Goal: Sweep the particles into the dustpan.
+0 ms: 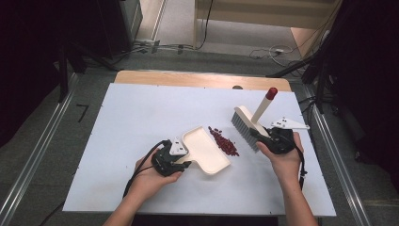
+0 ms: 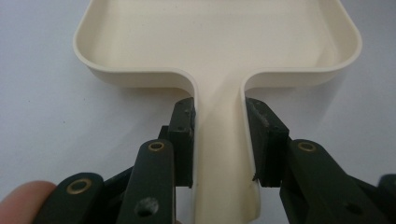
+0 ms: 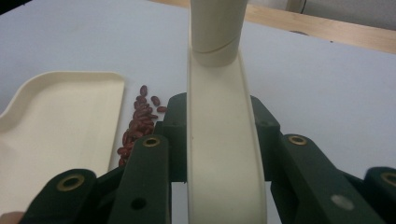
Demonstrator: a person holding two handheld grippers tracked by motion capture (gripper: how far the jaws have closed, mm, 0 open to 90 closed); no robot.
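A small pile of red beans (image 1: 224, 141) lies on the white surface (image 1: 136, 117), right of the middle of the high view. The pile runs in a slanted streak between a cream dustpan (image 1: 205, 149) on its left and a hand brush (image 1: 250, 123) on its right. The pan's open edge is just beside the beans; whether it touches them I cannot tell. The brush's grey bristles (image 1: 242, 129) rest on the surface near the right end of the pile, a little apart from it, and its cream handle rises up and to the right, ending in a red cap (image 1: 271, 92).

The left tongs (image 2: 219, 135) are clamped on the dustpan's narrow handle, one black pad pressed against each side of it, as the left gripper view shows at centre. In the high view they sit lower left of the pan, held in the person's left hand (image 1: 153, 178).

The right tongs (image 3: 217, 135) are closed on the brush's handle, which runs straight up the middle of the right gripper view between the pads. There the beans show at left centre, along the pan's edge. The right hand (image 1: 282, 157) grips these tongs at the right of the high view, below the brush.
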